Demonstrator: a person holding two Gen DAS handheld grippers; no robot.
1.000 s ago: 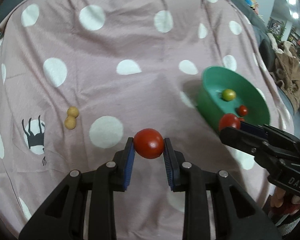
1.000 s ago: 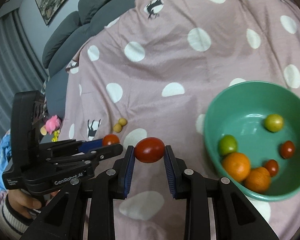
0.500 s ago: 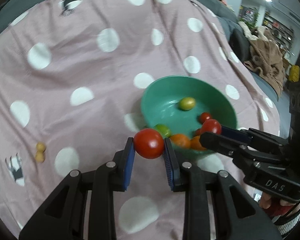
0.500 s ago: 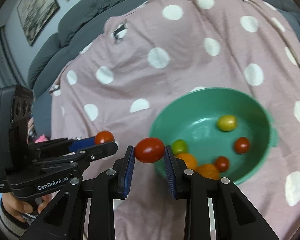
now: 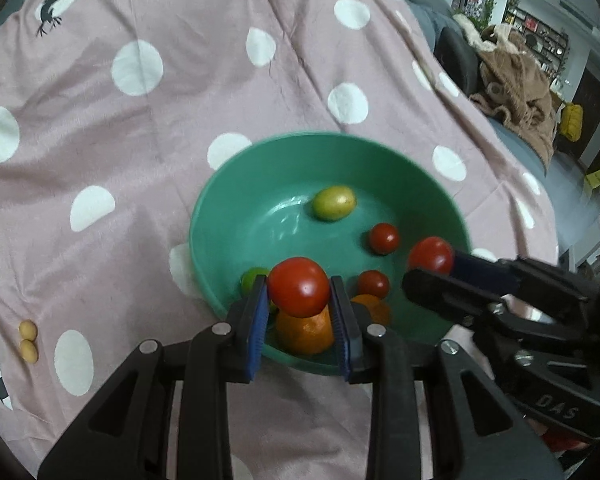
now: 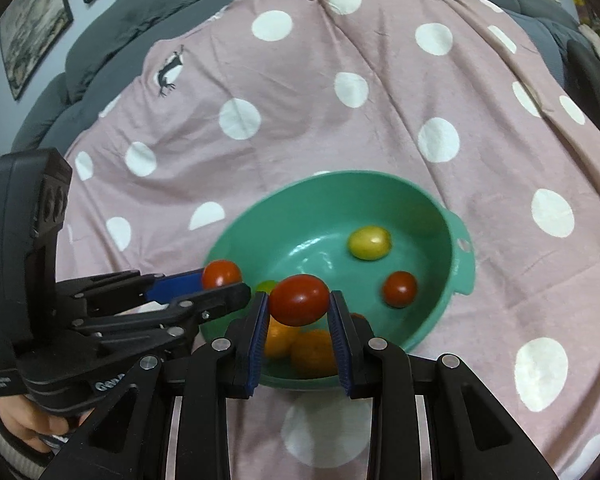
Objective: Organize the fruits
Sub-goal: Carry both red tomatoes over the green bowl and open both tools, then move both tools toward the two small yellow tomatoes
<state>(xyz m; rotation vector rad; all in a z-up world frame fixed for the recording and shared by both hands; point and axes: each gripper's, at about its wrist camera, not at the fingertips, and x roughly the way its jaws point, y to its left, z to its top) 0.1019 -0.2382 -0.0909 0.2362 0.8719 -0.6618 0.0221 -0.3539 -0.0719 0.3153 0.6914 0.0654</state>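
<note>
Tomatoes, round, red and glossy, sit clamped in both your tongs: the left tongs [image 5: 299, 300] pinch one [image 5: 299, 286], the right tongs [image 6: 299, 312] an oval one [image 6: 299, 299]. A second ago both hung over the dotted pink cloth [image 5: 140, 160]; now they hang above the green plastic bowl [image 5: 236, 184] of fruit, ready to drop.

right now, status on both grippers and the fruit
Left gripper shut on a tomato, right gripper shut on another. Both over the green bowl. Nothing in the way.
</note>
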